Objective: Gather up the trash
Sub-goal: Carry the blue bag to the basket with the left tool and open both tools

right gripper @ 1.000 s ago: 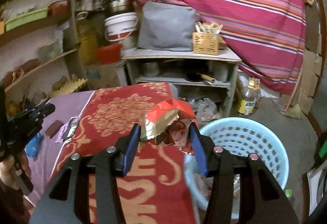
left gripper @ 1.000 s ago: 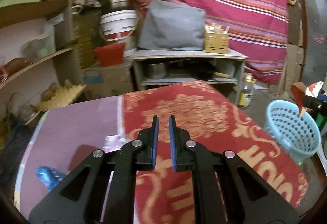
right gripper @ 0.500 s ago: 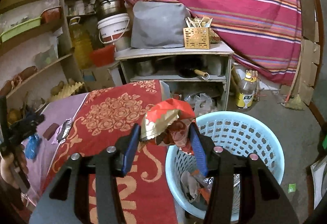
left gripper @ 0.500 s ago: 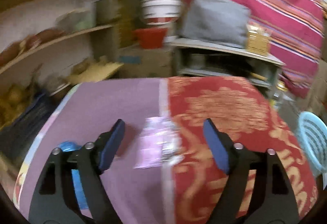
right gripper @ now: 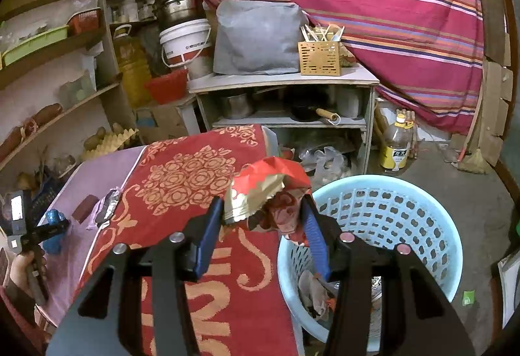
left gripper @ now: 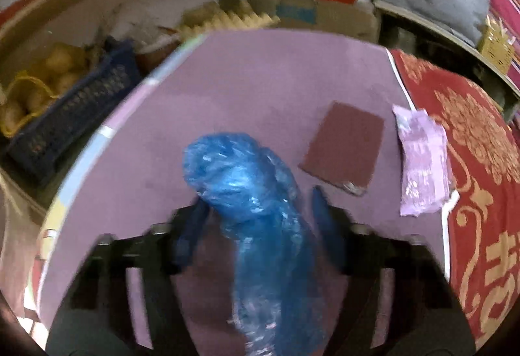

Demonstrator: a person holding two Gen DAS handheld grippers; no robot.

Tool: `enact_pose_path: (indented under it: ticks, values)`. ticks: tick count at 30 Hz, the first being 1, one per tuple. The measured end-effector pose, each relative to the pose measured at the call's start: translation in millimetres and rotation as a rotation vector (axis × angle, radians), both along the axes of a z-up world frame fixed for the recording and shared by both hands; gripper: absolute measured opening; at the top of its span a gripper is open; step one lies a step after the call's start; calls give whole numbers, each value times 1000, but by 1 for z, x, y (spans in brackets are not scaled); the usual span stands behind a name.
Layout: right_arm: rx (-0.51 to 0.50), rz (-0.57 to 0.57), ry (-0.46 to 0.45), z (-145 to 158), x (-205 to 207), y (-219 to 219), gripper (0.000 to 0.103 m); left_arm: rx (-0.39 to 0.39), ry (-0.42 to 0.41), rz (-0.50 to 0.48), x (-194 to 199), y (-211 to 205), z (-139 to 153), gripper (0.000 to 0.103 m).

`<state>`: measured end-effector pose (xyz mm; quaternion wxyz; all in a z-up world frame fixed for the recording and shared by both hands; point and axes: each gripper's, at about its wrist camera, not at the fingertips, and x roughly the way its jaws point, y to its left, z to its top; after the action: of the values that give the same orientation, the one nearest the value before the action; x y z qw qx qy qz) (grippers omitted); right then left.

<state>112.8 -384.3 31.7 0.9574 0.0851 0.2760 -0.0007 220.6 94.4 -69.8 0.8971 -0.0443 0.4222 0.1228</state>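
Right tongs (right gripper: 265, 219) pinched a red wrapper (right gripper: 271, 190) at the basket (right gripper: 422, 226) rim, awaiting release; left tongs (left gripper: 258, 216), spread, straddled a blue bag (left gripper: 250, 193) on the surface (left gripper: 260, 83), seemingly untouched through blur; next, close.

Counts: one blue plastic bag (left gripper: 256, 193), one maroon card (left gripper: 343, 146), one purple wrapper (left gripper: 421, 161), one red-and-gold wrapper (right gripper: 269, 193), one pale-blue basket (right gripper: 422, 209), two grippers.
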Motion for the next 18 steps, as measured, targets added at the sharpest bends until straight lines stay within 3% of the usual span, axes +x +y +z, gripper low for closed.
enact_pose_path:
  ticks: [1,4,10,18]
  values:
    - [0,0,1,0,0,-1,49,-3,11,-12,1,-1,-2,35]
    - [-1,-7,-2,1,0,-3,49,29,-17,-17,-1,-10,5,22]
    - [7,-44,-16,2,-8,-23,49,109,-156,-133,-13,-64,43,22]
    - [16,-107,-32,6,-27,-60,49,45,-305,-396,-30,-195,88,22]
